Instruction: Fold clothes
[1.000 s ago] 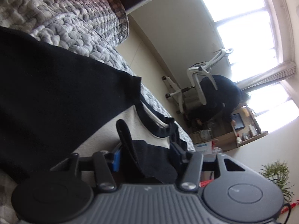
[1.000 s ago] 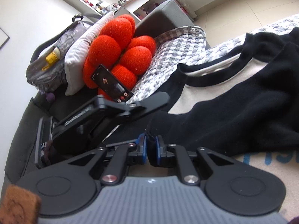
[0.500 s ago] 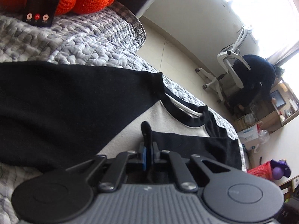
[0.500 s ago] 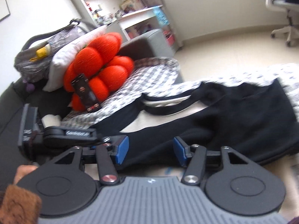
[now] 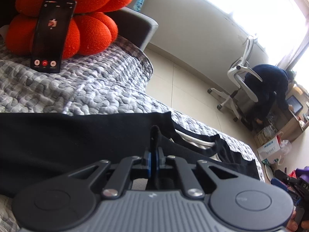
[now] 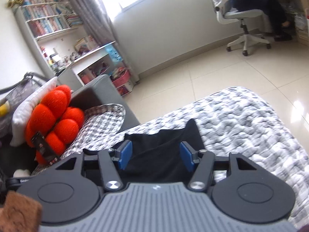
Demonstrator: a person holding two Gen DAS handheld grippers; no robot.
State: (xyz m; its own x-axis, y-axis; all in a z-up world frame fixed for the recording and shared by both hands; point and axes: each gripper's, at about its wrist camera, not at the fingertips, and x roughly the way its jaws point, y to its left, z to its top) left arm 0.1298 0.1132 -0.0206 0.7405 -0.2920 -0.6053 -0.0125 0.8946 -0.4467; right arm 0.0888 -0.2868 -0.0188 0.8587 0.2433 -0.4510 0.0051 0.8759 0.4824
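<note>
black top spread on the quilted bed, left claw pinching a fold

the room has a pale tiled floor [image 6: 202, 71], a bright window and a white bookshelf [image 6: 48, 19] packed with books. a bed covered by a grey and white quilted bedspread [image 5: 100, 94] with a pebbly, bumpy weave fills the near ground. on it lies the black and white knit top [image 5: 58, 141], soft and matt, its white-edged neckline toward the bed's far side. at the head end a lumpy orange-red knotted cushion [image 5: 90, 25] props up a black smartphone [image 5: 50, 34], its screen lit. a white swivel office chair [image 6: 243, 17] stands well apart on the floor, with a person in dark clothes at it.

the left claw [image 5: 154, 159] is pressed together on a raised fold of the black top. the right claw [image 6: 156, 154] stands partly apart, gripping nothing, with black cloth lying below its blue pads [image 6: 125, 153].
</note>
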